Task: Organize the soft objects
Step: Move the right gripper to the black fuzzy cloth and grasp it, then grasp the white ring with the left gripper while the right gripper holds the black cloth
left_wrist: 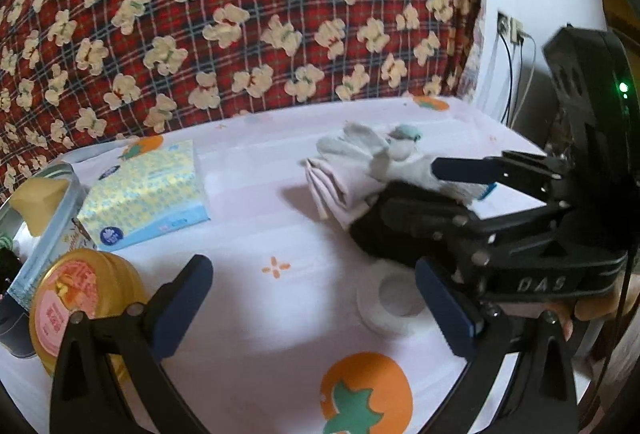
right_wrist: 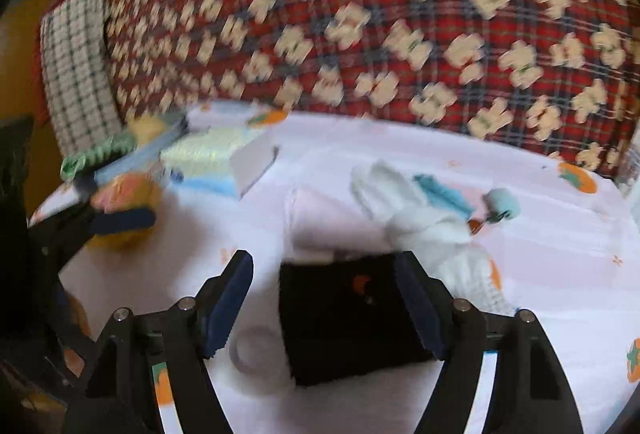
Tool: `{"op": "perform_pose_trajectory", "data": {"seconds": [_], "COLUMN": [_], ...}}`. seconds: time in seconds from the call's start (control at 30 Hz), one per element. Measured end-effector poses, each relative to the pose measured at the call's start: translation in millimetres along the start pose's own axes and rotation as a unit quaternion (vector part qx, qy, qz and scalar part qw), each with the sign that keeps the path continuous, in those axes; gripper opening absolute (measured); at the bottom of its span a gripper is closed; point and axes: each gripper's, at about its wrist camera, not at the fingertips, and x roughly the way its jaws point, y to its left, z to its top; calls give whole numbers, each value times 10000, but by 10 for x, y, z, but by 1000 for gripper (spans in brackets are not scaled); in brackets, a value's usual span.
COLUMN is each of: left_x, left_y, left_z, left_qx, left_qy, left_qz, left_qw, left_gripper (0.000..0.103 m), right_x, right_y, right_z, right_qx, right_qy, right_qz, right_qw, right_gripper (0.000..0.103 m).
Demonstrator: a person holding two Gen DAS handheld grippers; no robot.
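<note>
A black folded cloth (right_wrist: 348, 314) lies on the persimmon-print sheet (right_wrist: 560, 274). My right gripper (right_wrist: 324, 304) stands open around it, the right pad at its edge and the left pad apart from it. Behind it lie a white glove (right_wrist: 404, 210) and a folded pink cloth (right_wrist: 316, 218). In the left wrist view the glove (left_wrist: 368, 150) and pink cloth (left_wrist: 328, 186) sit mid-right, with the right gripper (left_wrist: 432, 194) over the black cloth (left_wrist: 380, 234). My left gripper (left_wrist: 316, 308) is open and holds nothing; a white tape roll (left_wrist: 394, 300) lies by its right finger.
A tissue pack (left_wrist: 148, 190), a yellow jar with a pink lid (left_wrist: 80, 298) and a clear box (left_wrist: 52, 218) crowd the left. A red plaid bear-print blanket (left_wrist: 240, 14) rises behind. A small teal thing (right_wrist: 500, 208) lies right of the glove. Cables hang at the far right wall (left_wrist: 512, 74).
</note>
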Motion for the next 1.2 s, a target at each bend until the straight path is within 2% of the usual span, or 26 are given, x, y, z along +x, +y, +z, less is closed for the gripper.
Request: {"op": "perform_pose_trajectory", "data": {"seconds": [0.13,0.2,0.27,0.33,0.47,0.57,0.6,0.7,0.83,0.93,1.1,1.2], "left_x": [59,61,90,123,183,212,217,195,195,213,287,406], "left_y": [-14,-1,20,46,67,95,105,140,126,31,-169,-267], "left_z": [-23,-37,-58,-65,-80,-92,-98,-123,-146,-116,-11,45], "left_qx": [37,-11,-73,-151,-241,-319,-343,-430,-413,-277,-142,-109], "left_qy": [246,279,396,506,675,762,793,813,890,902,888,1069], "left_qz": [-54,-133,-253,-318,-323,-328,-337,-537,-567,-637,-867,-905], "left_qw": [9997,9995,9989,9981,9969,9960,9957,9943,9936,9935,9922,9901], "left_gripper": [102,102,102,103,102,102,102,102,102,102,102,99], "right_x": [171,278,281,300,323,334,335,304,272,192,7,-117], "right_y": [-131,-237,-268,-213,-160,-137,-115,-46,-145,-242,-377,-416], "right_z": [-50,-76,-78,-76,-76,-66,-67,-76,-107,-133,-64,-17], "right_qx": [318,574,623,463,332,214,166,-37,108,370,977,1149], "right_qy": [530,839,841,910,967,993,985,922,888,750,213,-189], "right_qz": [-231,-110,-3,-100,-90,-177,-195,-137,25,281,983,981], "right_qw": [9978,9948,9945,9947,9947,9947,9948,9956,9960,9961,9901,9883], "right_gripper": [73,73,73,74,81,80,74,37,26,23,23,23]}}
